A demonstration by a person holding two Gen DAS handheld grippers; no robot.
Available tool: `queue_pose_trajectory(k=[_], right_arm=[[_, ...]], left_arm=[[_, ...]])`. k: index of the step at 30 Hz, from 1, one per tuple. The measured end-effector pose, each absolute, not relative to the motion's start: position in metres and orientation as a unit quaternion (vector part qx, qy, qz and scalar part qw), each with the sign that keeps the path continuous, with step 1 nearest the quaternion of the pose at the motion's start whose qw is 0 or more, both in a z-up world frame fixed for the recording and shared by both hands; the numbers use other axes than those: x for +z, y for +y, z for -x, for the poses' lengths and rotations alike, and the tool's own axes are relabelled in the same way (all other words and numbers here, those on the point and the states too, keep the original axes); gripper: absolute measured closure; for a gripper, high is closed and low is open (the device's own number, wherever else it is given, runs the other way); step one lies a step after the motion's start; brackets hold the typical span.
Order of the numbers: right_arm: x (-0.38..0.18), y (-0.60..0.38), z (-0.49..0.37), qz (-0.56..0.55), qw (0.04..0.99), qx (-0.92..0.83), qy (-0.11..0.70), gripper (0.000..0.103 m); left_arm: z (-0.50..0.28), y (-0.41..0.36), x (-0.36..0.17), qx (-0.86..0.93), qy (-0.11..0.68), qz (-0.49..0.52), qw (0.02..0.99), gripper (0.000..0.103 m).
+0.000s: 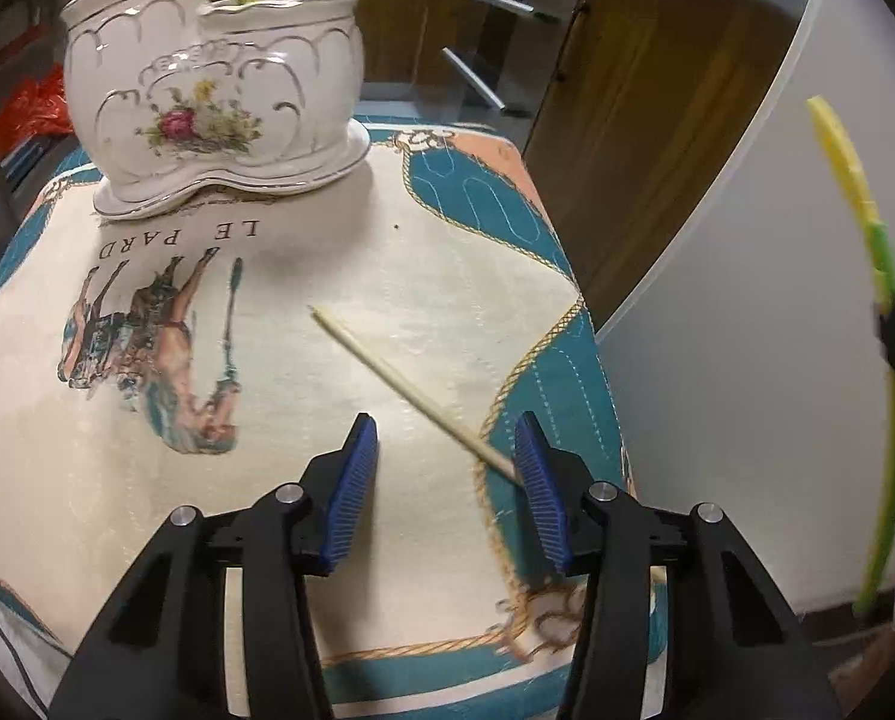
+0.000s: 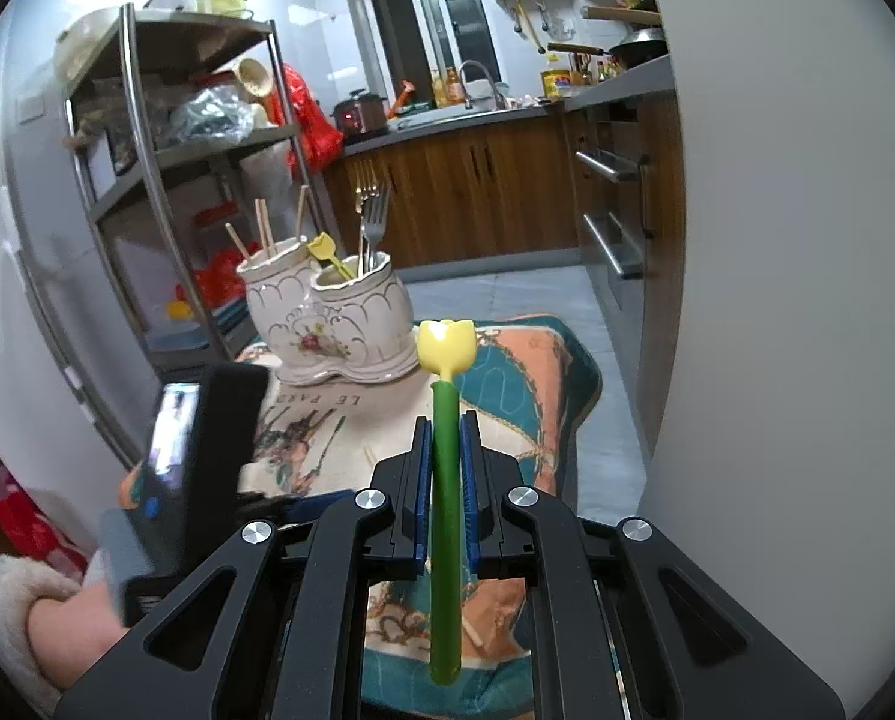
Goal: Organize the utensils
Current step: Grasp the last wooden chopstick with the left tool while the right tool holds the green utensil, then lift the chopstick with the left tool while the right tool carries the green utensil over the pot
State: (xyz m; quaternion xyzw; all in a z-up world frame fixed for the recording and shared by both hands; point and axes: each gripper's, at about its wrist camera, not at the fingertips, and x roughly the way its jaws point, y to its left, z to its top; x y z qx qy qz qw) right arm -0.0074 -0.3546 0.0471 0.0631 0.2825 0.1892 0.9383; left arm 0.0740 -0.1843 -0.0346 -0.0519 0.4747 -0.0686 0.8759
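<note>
Right wrist view: right gripper [image 2: 445, 468] clamps the tulip utensil [image 2: 447, 480]; ceramic holder [image 2: 327, 324] at eleven o'clock holds chopsticks, forks [image 2: 372, 228], another tulip. Left gripper [image 1: 447, 474] gapes over a chopstick [image 1: 411, 387].

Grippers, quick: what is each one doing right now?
Left gripper: open, holding nothing, fingers either side of the chopstick's near end on the tablecloth.
Right gripper: closed on the tulip-shaped utensil's green stem.
</note>
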Motion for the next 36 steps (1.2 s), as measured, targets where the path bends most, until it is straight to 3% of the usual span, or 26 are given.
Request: queue_pose_trajectory(k=[4,10,19,24,36], right_arm=[[0.046,-0.363,0.015,-0.076,0.937,0.199,0.275,0.093],[0.042,-0.365,0.022,-0.083,0.934,0.216,0.274,0.093],[0.036,-0.355,0.024,-0.083,0.927,0.235,0.280,0.093],[0.033,-0.351,0.023,-0.075,0.926,0.238,0.282,0.093],[0.030,-0.331,0.001,-0.075,0.925,0.243,0.282,0.093]], left_arm=[[-0.079,-0.199,-0.036,-0.032,0.477,0.022,0.878,0.059],[-0.092,-0.187,-0.034,-0.024,0.483,-0.003,0.875,0.098],[-0.109,-0.170,-0.032,-0.112,0.519,-0.046,0.846,0.099],[-0.095,-0.166,-0.031,-0.144,0.519,-0.124,0.833,0.098],[-0.046,-0.135,-0.014,-0.218,0.415,-0.120,0.875,0.098]])
